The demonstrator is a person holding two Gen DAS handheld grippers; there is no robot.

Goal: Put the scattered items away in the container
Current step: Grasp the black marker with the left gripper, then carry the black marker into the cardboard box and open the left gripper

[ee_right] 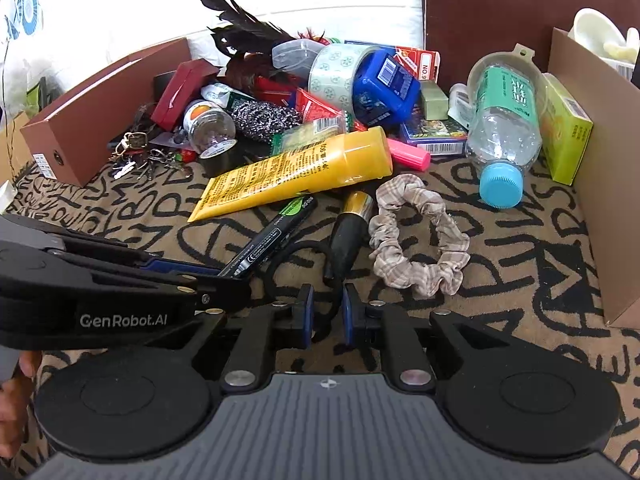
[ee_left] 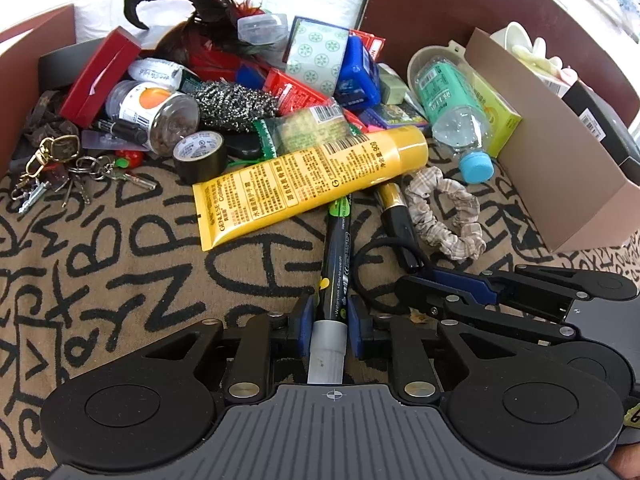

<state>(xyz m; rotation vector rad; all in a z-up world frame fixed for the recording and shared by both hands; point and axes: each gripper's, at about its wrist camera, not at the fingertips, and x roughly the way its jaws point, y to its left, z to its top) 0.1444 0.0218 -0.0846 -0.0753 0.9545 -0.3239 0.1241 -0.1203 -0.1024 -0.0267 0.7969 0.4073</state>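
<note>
The left gripper [ee_left: 329, 320] has its jaws clamped on the black marker [ee_left: 338, 256] — its tip under the yellow tube [ee_left: 312, 176]; the right gripper [ee_right: 327, 312], jaws apart, straddles the black hair tie [ee_right: 296, 264] — likely next.

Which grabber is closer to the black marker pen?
Left. The left gripper is closed around the black marker near its grey end. The right gripper sits beside it, over a black hair tie, not touching the marker.
</note>
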